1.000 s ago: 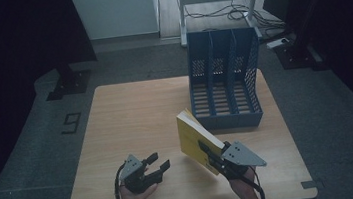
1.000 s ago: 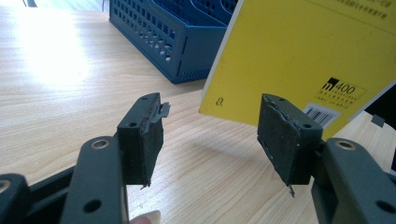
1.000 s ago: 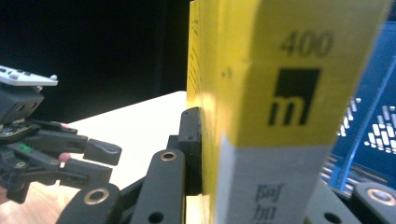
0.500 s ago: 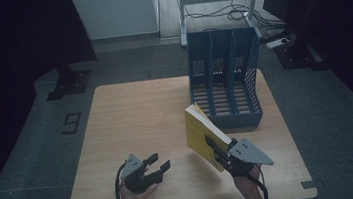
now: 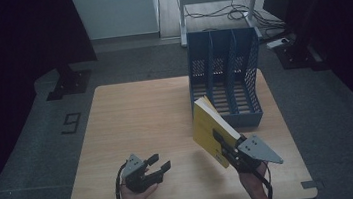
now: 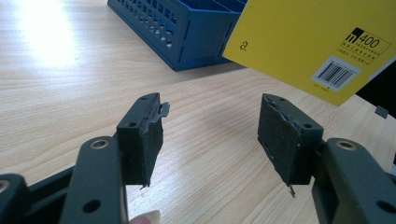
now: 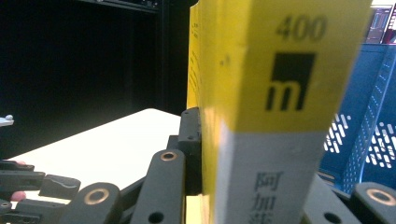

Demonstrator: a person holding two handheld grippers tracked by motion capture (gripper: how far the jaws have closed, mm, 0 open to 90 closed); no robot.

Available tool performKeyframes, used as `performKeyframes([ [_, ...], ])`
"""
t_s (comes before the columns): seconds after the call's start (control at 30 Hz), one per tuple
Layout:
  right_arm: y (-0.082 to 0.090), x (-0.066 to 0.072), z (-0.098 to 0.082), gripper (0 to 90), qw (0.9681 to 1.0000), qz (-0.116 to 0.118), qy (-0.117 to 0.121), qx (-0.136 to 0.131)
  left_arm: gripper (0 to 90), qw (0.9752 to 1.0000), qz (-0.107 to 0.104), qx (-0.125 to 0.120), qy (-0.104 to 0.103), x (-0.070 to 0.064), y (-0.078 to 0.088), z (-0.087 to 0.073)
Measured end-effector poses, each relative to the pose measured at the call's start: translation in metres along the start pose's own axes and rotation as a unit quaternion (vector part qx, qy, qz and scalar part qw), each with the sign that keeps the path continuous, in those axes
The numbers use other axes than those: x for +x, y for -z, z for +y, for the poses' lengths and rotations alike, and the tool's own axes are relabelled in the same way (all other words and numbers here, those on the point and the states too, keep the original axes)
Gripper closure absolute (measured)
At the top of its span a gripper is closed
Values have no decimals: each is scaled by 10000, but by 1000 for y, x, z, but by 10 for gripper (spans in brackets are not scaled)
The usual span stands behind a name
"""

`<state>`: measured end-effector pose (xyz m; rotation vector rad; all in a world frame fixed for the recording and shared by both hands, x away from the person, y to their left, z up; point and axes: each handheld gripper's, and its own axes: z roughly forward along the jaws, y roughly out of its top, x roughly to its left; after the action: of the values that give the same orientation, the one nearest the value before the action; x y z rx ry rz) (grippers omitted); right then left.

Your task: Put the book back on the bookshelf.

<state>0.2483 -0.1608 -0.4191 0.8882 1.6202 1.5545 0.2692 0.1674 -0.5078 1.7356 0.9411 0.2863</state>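
On table (image 5: 136, 114), one book (image 5: 206, 126), one rack (image 5: 224, 76)

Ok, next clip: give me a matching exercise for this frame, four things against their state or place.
Things:
1. yellow paperback book
2. blue plastic three-slot file rack
3. left tongs
4. right tongs

States or places:
A. open, nothing between the pads, low over the light wooden table
B. standing at the table's far right, slots holding nothing
C. lifted off the table, tilted, just in front of the rack
D. clamped on the book's lower part

Pairs: 1-C, 2-B, 3-A, 4-D
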Motion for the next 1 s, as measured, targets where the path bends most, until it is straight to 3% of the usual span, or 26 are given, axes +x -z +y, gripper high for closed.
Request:
performKeyframes([
  [0.47, -3, -5, 5, 748, 9999, -139, -39, -28, 404, 10000, 13, 13, 50, 3, 1, 0],
  [1.0, -18, -12, 24, 748, 9994, -331, -66, -94, 405, 10000, 24, -25, 87, 4, 3, 1],
])
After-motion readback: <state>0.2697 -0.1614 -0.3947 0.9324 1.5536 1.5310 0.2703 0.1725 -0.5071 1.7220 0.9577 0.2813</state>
